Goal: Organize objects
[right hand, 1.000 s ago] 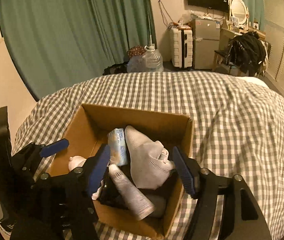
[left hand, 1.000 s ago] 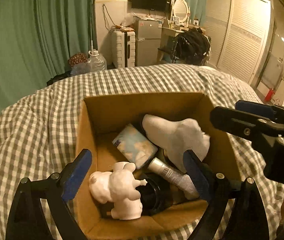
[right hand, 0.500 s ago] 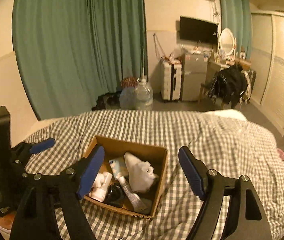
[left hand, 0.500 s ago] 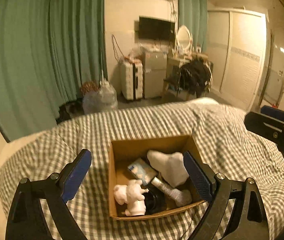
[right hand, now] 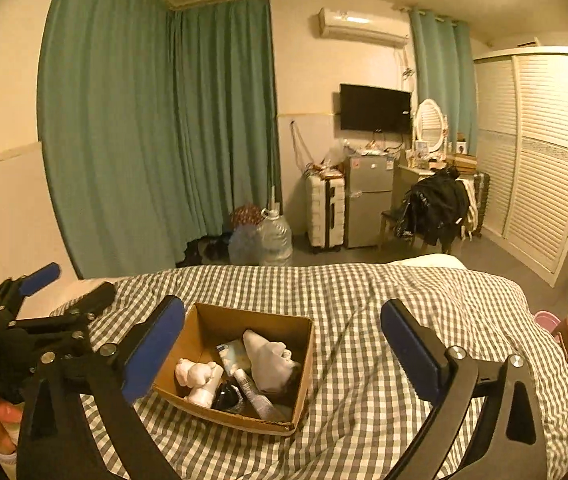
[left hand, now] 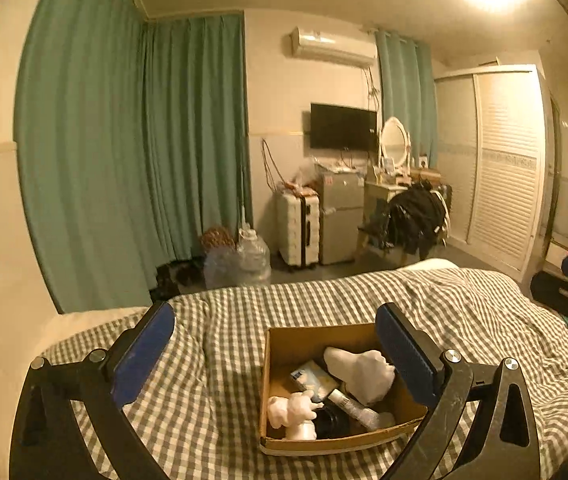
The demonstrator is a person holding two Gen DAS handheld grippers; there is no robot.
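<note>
An open cardboard box [left hand: 303,340] sits on the checked bedspread; it also shows in the right wrist view [right hand: 220,324]. Inside lie a white sock [left hand: 359,368], a white toy figure [left hand: 291,412], a light blue packet [left hand: 311,378], a tube [left hand: 353,404] and a dark round object [left hand: 329,422]. My left gripper [left hand: 276,356] is open and empty, held well above and back from the box. My right gripper [right hand: 284,352] is open and empty, also raised behind the box. The left gripper [right hand: 60,300] shows at the left of the right wrist view.
The checked bedspread [right hand: 403,292] spreads around the box. Beyond the bed stand green curtains [left hand: 136,152], a water jug [left hand: 254,256], a white suitcase [left hand: 299,228], a small fridge [left hand: 341,216], a chair with a black jacket [left hand: 415,216] and a louvred wardrobe [left hand: 503,168].
Both grippers have pulled up and back from the box, so the box looks much smaller and the room fills the views. Both stay open and empty.
</note>
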